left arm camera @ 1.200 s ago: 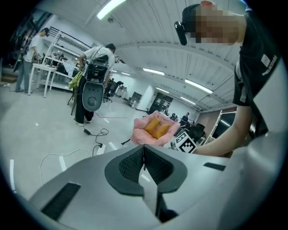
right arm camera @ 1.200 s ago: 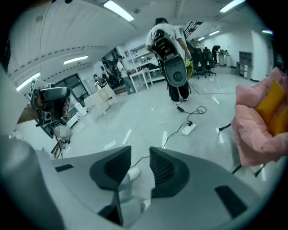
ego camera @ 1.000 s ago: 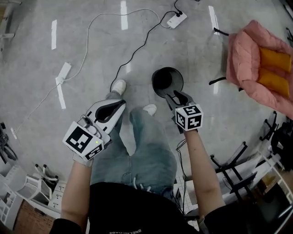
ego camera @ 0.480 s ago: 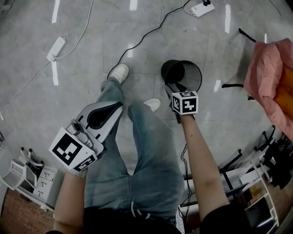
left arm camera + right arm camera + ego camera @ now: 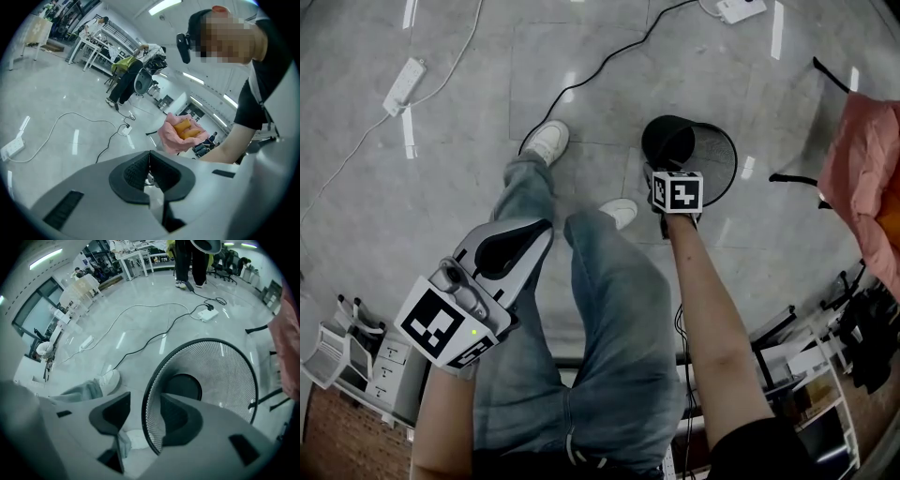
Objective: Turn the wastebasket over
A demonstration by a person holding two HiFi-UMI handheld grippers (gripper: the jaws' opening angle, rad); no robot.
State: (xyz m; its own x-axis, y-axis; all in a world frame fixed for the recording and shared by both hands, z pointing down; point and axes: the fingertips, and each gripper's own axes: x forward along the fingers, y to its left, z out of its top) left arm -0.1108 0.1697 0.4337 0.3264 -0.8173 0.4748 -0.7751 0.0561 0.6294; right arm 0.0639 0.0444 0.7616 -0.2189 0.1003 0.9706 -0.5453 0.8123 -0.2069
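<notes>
I am holding the right gripper (image 5: pixel 667 183) pointing steeply down at the near rim of the wastebasket (image 5: pixel 717 155). Its jaws are standing about half open and have just been opening. In the right gripper view, the right gripper (image 5: pixel 143 404) is straddling the rim: one jaw is sitting outside the mesh wall and the other inside the mouth. The rim is passing between the jaws, but neither pad is pressing on it, so nothing is being held. The wastebasket (image 5: pixel 220 376) is black wire mesh with a solid dark bottom. It is standing upright on the floor (image 5: pixel 375 187), mouth up, not yet turned over, just beyond my right shoe (image 5: pixel 619 213) and well apart from my left shoe (image 5: pixel 546 142). I am keeping the left gripper (image 5: pixel 539 232) above my left leg (image 5: pixel 520 187), well clear of the wastebasket and pointing forward and slightly down. In the left gripper view, the left gripper (image 5: pixel 150 164) is showing its jaws fully together, pads meeting with nothing between them. A black cable (image 5: pixel 609 61) is running across the floor beyond the shoes. A white power strip (image 5: pixel 403 73) is lying far to the left. A pink cushion (image 5: pixel 862 178) is showing at the right edge, apart from the wastebasket.
</notes>
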